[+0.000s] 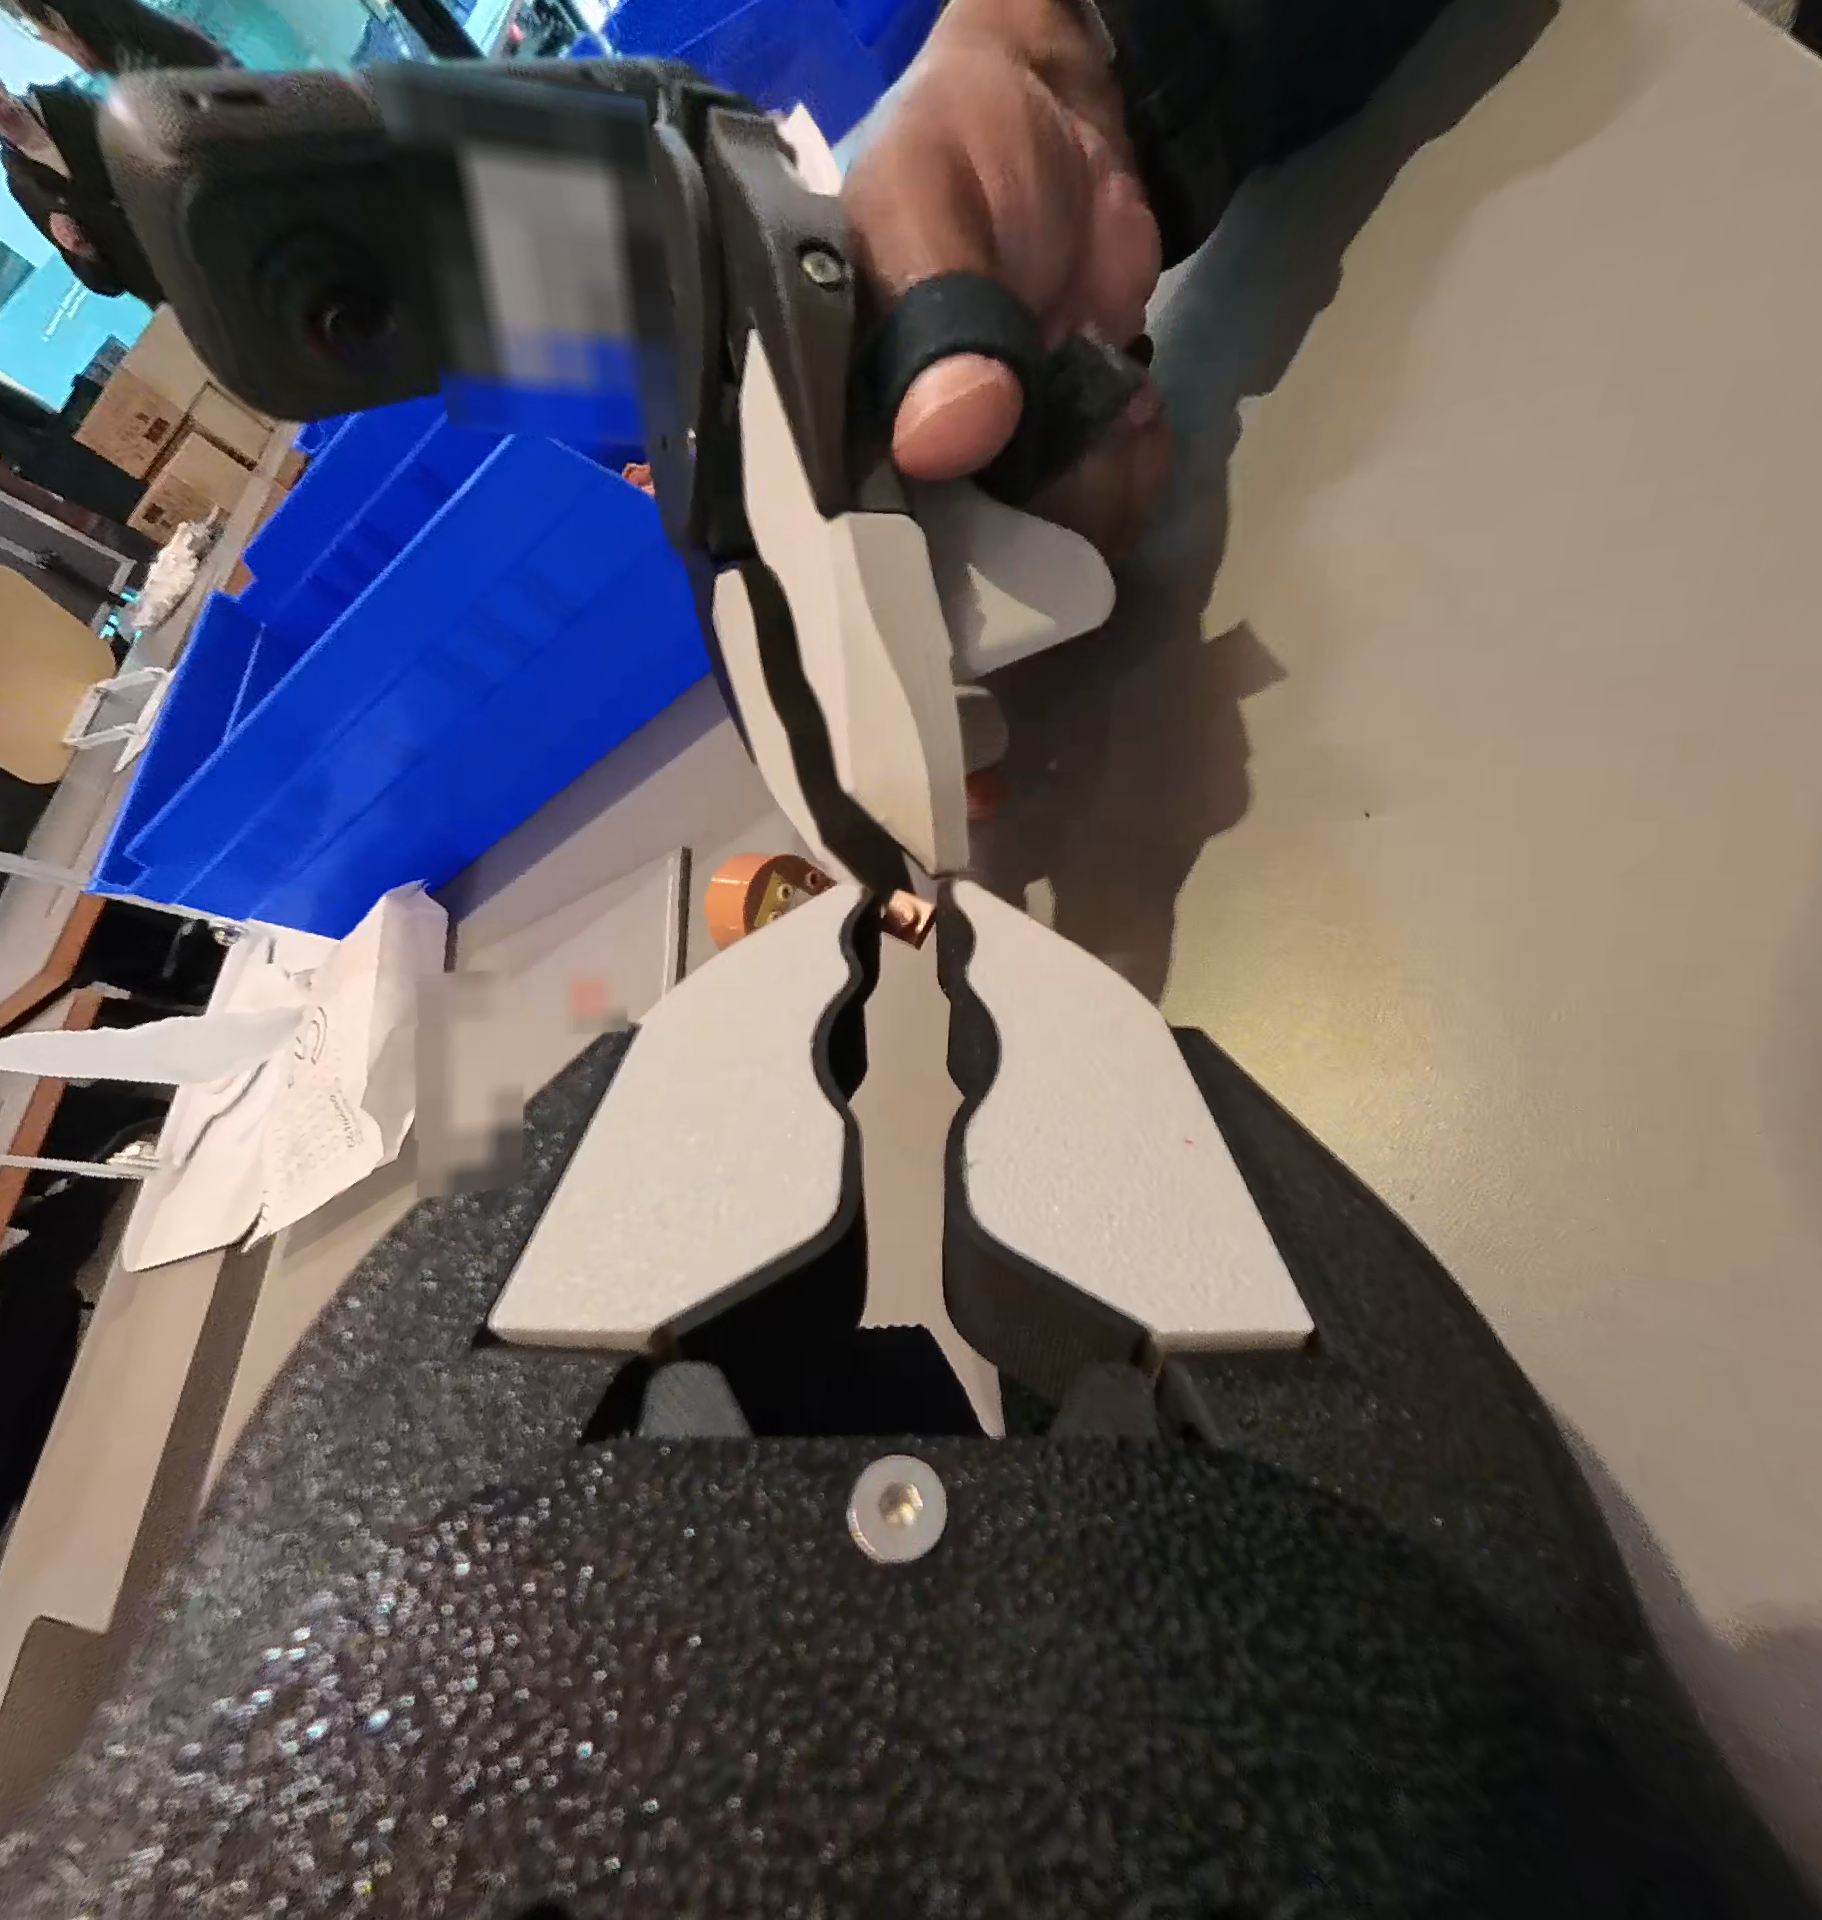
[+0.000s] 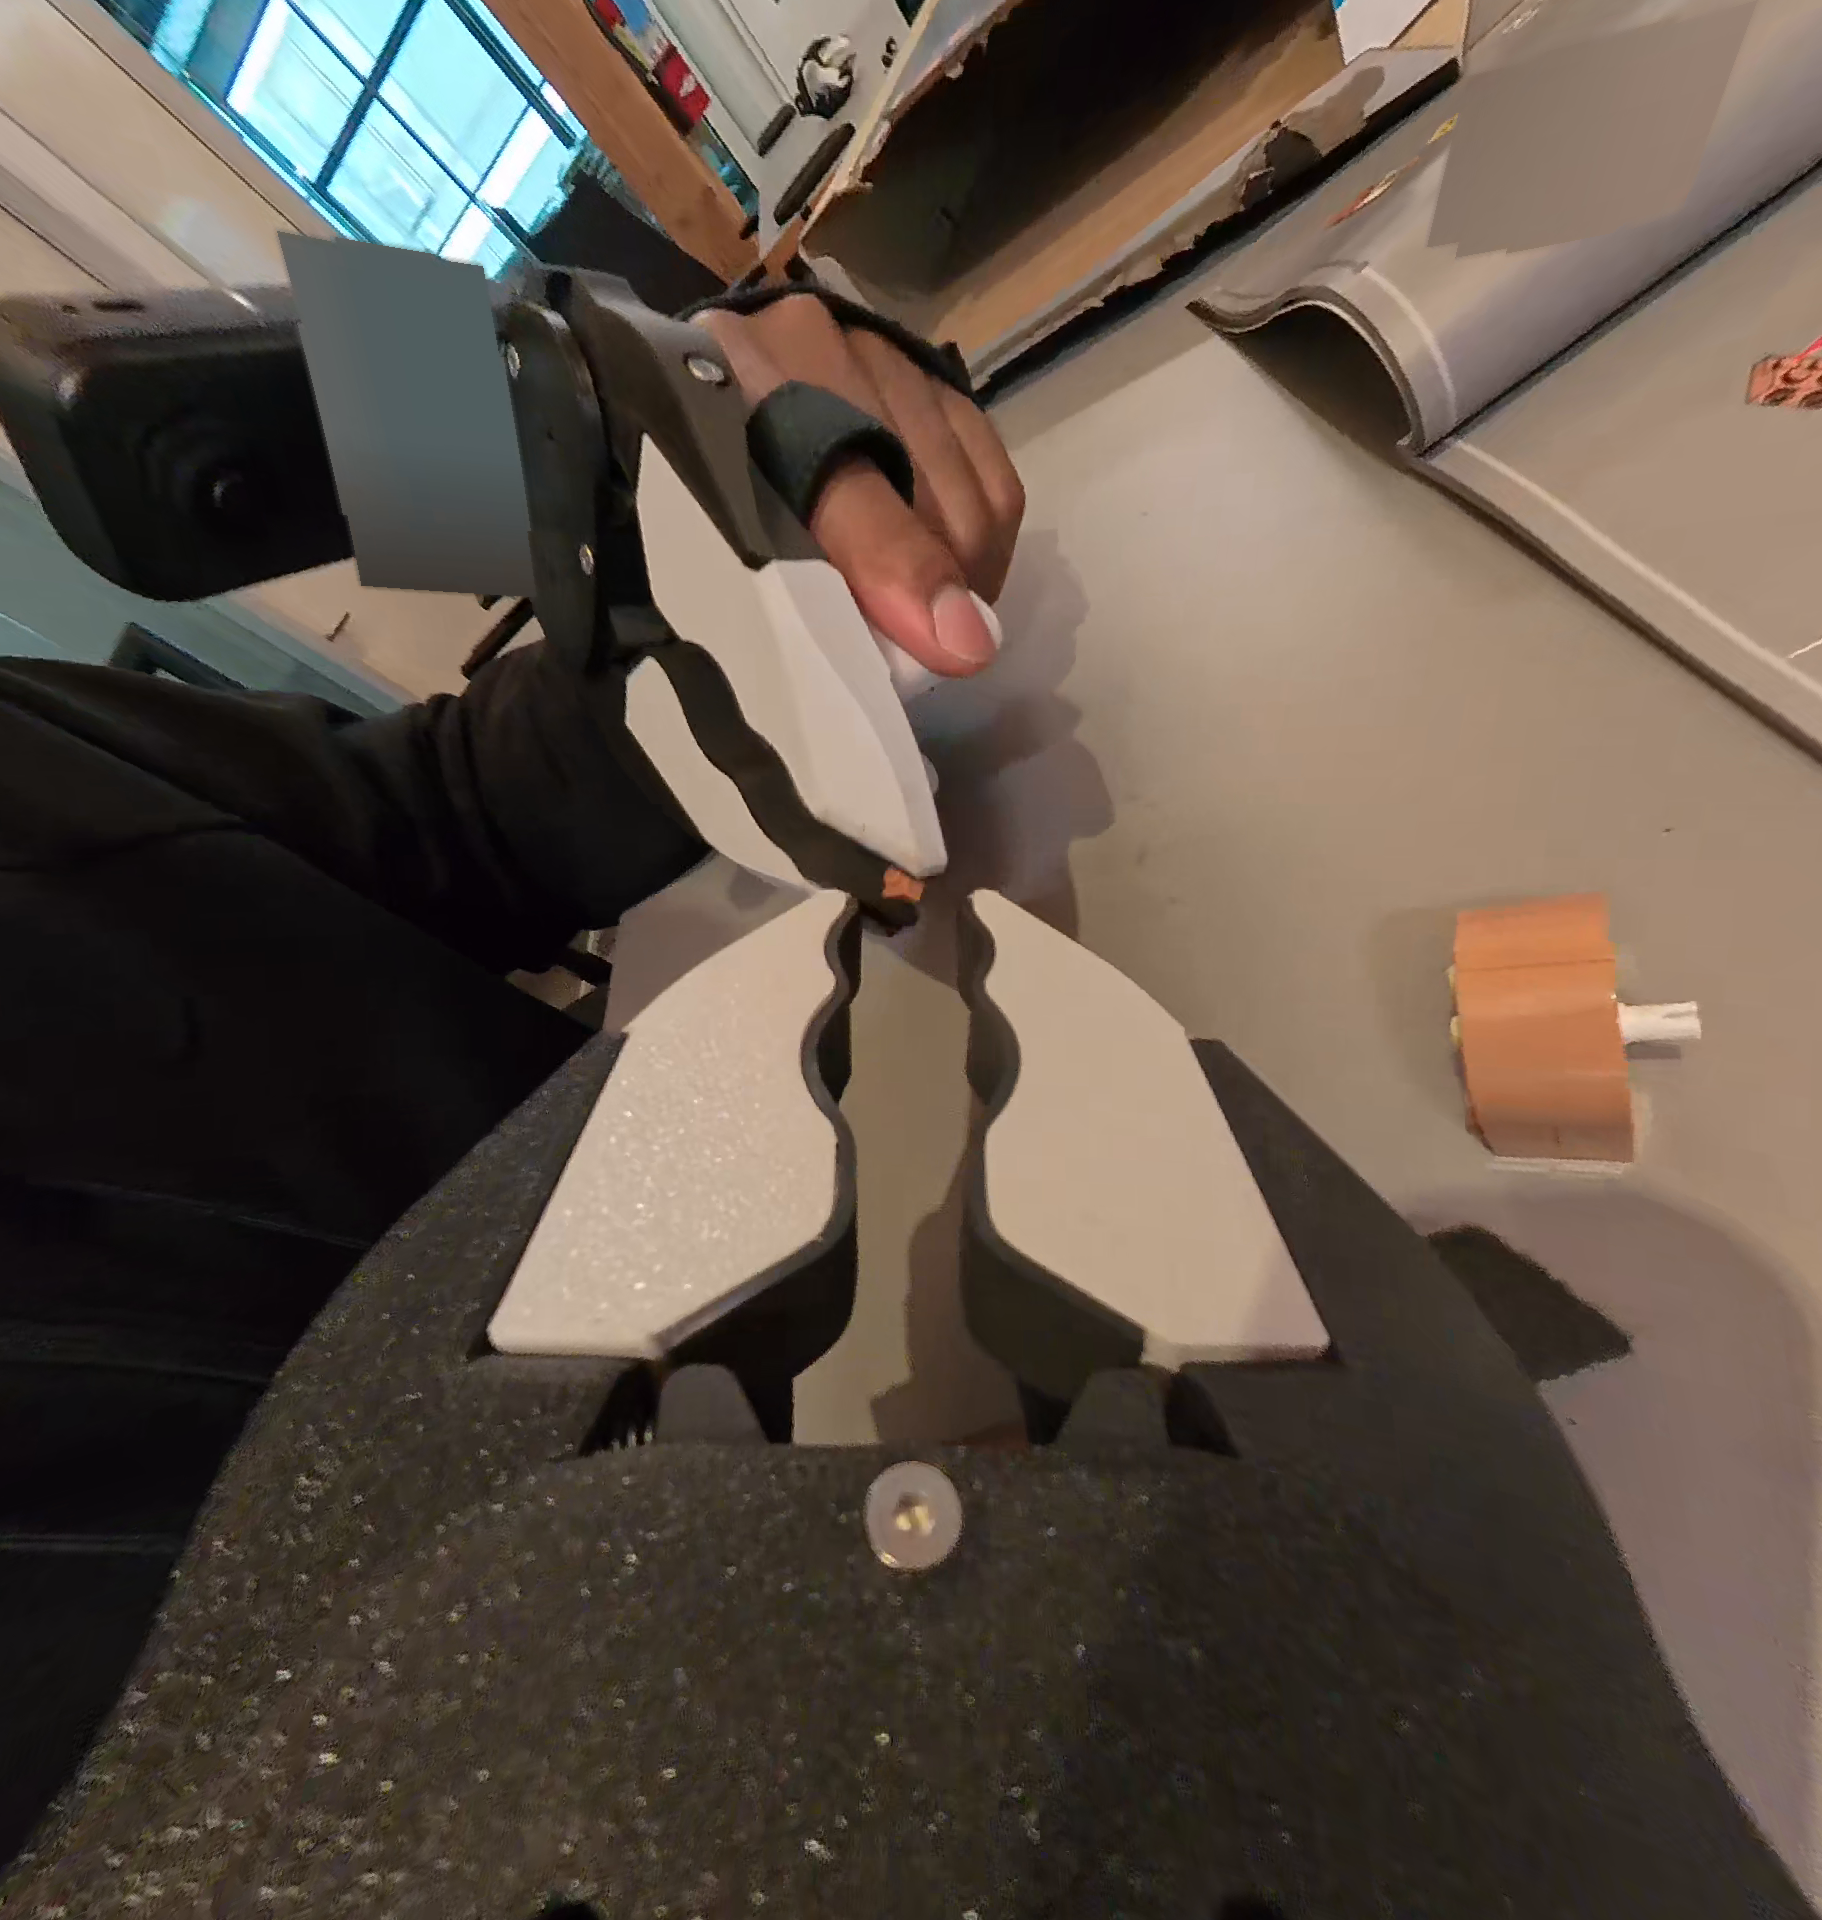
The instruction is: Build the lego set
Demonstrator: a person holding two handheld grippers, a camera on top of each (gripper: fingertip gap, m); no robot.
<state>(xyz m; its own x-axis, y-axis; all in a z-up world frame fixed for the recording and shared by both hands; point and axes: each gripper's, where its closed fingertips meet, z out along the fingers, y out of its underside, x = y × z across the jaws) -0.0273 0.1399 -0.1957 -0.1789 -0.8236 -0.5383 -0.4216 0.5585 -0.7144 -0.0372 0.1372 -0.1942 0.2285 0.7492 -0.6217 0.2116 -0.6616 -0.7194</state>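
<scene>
Small brown brick [image 1: 908,922] sits pinched in the tips of the left tongs [image 1: 907,906], above the counter [image 1: 1509,727]. The right tongs [image 2: 915,910], narrow but not gripping, face it tip to tip.

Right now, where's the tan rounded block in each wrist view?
Left wrist view: tan rounded block just left of centre, partly hidden.
Right wrist view: the block at right, on the grey table.
Shared landmark: small brown brick at each picture's centre.
</scene>
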